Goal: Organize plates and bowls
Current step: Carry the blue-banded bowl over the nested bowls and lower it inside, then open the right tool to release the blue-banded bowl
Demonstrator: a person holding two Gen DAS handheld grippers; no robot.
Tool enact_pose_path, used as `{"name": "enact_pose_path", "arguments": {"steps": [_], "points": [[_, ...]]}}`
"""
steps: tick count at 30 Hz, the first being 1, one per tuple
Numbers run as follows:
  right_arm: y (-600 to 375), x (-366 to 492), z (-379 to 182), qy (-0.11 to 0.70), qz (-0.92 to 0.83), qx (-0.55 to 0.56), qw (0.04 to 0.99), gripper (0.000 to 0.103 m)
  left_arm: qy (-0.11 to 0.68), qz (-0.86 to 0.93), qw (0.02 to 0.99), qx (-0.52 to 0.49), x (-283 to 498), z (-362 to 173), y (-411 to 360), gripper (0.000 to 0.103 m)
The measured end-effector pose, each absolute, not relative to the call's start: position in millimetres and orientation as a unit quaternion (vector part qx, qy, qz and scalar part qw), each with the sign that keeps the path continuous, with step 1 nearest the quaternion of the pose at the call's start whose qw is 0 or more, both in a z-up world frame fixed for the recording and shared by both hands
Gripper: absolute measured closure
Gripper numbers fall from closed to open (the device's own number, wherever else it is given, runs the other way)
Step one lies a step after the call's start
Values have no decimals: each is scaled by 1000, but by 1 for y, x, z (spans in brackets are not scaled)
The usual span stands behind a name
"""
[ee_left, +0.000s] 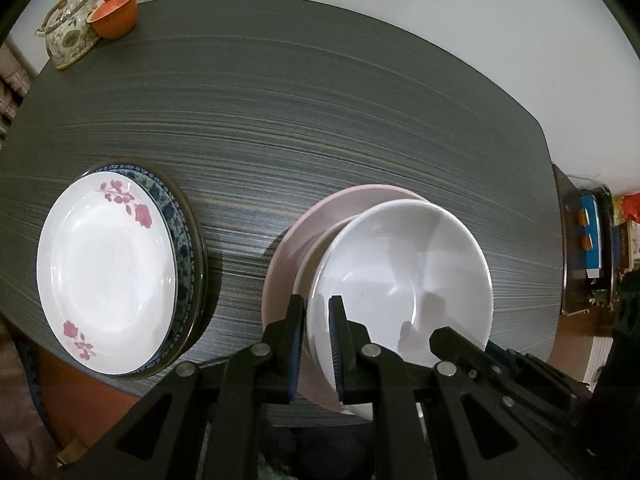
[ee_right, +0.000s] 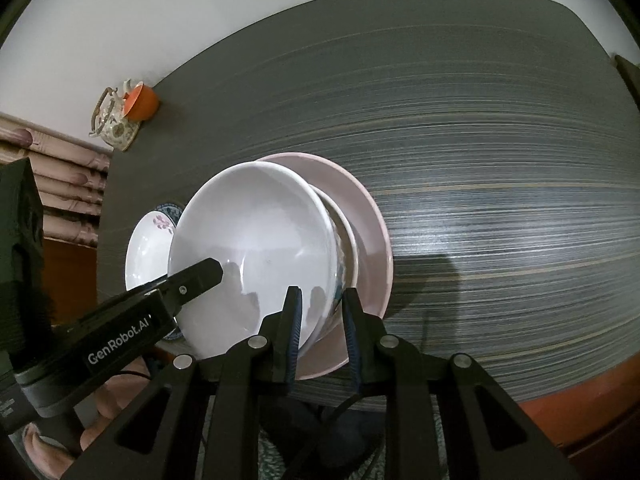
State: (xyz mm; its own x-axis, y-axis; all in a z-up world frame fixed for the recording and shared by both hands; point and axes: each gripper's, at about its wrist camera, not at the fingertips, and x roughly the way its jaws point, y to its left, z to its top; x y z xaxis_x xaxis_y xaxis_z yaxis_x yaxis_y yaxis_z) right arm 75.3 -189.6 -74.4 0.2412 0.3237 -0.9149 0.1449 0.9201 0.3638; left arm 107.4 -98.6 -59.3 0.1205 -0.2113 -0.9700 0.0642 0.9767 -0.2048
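A plain white bowl (ee_left: 400,264) (ee_right: 256,232) rests tilted inside a second bowl (ee_right: 349,236), and both stand on a pink plate (ee_left: 304,232) (ee_right: 360,200) near the table's front edge. My left gripper (ee_left: 316,304) is shut on the white bowl's near rim, one finger inside and one outside. On the opposite side of the rim my right gripper (ee_right: 322,296) is shut on the same bowl. Each view catches the other gripper's finger (ee_left: 452,340) (ee_right: 200,276) reaching over the bowl. To the left lies a white rose-patterned plate (ee_left: 108,268) (ee_right: 144,256) on top of a blue-patterned plate (ee_left: 180,216).
The dark striped table (ee_left: 320,100) stretches away behind the dishes. A floral teapot (ee_left: 68,36) (ee_right: 114,124) and an orange cup (ee_left: 114,16) (ee_right: 142,102) stand at its far left corner. A white wall runs behind, and a hand grips the left gripper's handle.
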Motion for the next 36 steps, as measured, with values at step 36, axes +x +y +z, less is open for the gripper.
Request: {"name": "enact_pose_path", "arguments": {"steps": [36], "points": [[-178, 70, -77, 605, 54, 178, 774, 75, 654, -89, 750, -41, 107, -62, -102, 87]]}}
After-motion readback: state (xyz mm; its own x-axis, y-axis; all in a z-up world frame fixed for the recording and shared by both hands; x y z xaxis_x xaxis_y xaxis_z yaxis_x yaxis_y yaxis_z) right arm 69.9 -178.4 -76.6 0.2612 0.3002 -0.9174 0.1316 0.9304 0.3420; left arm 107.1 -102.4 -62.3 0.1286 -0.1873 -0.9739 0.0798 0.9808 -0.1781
